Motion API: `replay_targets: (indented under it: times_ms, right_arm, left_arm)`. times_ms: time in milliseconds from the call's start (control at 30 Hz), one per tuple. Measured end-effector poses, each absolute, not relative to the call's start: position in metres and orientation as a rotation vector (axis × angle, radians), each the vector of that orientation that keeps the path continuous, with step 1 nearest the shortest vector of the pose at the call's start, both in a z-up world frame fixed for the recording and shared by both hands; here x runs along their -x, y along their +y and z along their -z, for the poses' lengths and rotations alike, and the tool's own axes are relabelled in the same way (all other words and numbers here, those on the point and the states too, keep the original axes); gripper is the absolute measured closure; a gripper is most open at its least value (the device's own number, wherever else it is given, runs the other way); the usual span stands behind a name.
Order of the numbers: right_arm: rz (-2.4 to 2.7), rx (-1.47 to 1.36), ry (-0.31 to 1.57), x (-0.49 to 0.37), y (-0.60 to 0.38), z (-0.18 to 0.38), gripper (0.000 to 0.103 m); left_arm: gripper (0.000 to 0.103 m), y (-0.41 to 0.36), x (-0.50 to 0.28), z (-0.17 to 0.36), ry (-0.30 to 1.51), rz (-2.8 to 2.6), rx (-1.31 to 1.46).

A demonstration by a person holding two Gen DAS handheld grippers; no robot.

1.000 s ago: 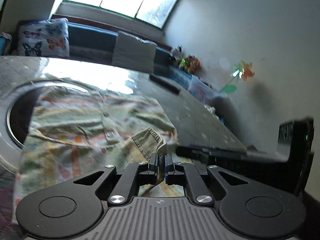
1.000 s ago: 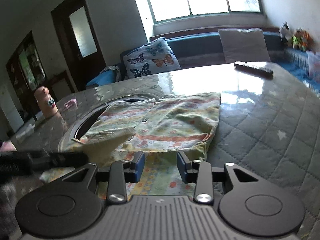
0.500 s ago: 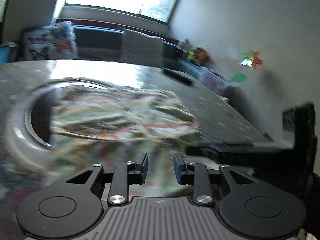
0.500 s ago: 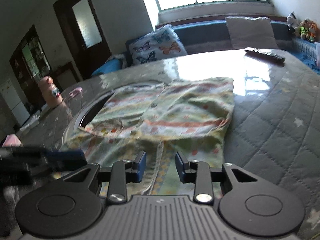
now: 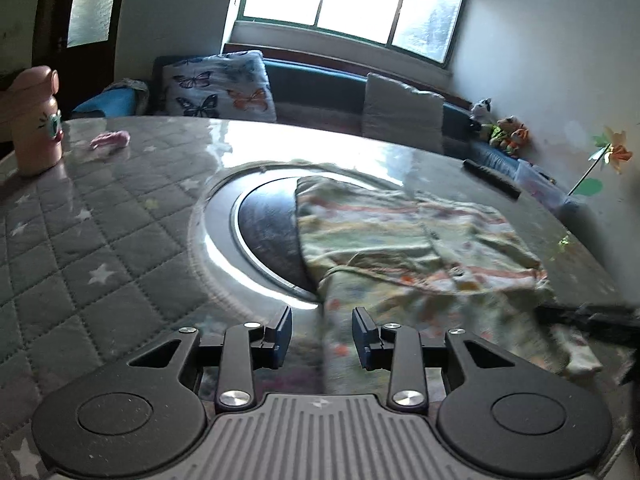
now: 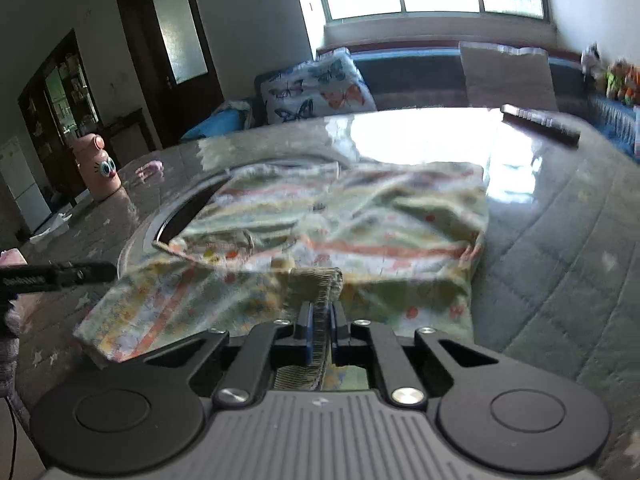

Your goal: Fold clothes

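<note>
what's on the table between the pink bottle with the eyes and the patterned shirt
In the left wrist view, between the pink bottle and the shirt: a small pink object, quilted table cover, and a dark round inset.

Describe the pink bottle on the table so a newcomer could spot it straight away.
Start at the big quilted table with the round dark inset where the patterned garment lies. Look to its far left edge, beyond a small pink scrap. The pink bottle stands there upright, the only tall thing on the table, with a rounded cap and cartoon eyes on its side.
</note>
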State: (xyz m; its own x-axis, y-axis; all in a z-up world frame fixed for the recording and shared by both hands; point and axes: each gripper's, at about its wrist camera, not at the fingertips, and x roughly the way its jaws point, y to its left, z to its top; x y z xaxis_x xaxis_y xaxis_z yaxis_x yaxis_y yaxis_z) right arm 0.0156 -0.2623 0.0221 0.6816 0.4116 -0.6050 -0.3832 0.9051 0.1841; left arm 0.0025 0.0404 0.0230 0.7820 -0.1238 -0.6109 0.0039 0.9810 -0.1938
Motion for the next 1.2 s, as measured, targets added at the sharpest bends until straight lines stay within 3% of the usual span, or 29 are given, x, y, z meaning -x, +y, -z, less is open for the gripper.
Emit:
replay_targets:
  times_ms: [267,533,800,1200]
  right_arm:
    - [-0.397,-0.006,0.705,-0.022,-0.264,-0.020,0.096]
    - [-0.382,0.013,0.683,-0.022,-0.268,-0.022,0.093]
    - [-0.462,0.045,0.667,-0.037,-0.244,-0.018,0.092]
    - [-0.523,0.098,0.712,-0.013,-0.251,-0.019,0.088]
  left_arm:
    - [0.068,0.034,-0.004,-0.006,0.702,0.026,0.082]
    - [0.070,0.028,-0.013,-0.027,0.653,0.079,0.083]
    - [0.081,0.001,-0.049,-0.023,0.674,0.186,0.057]
    - [0.081,-0.014,-0.033,-0.021,0.665,0.234,-0.008]
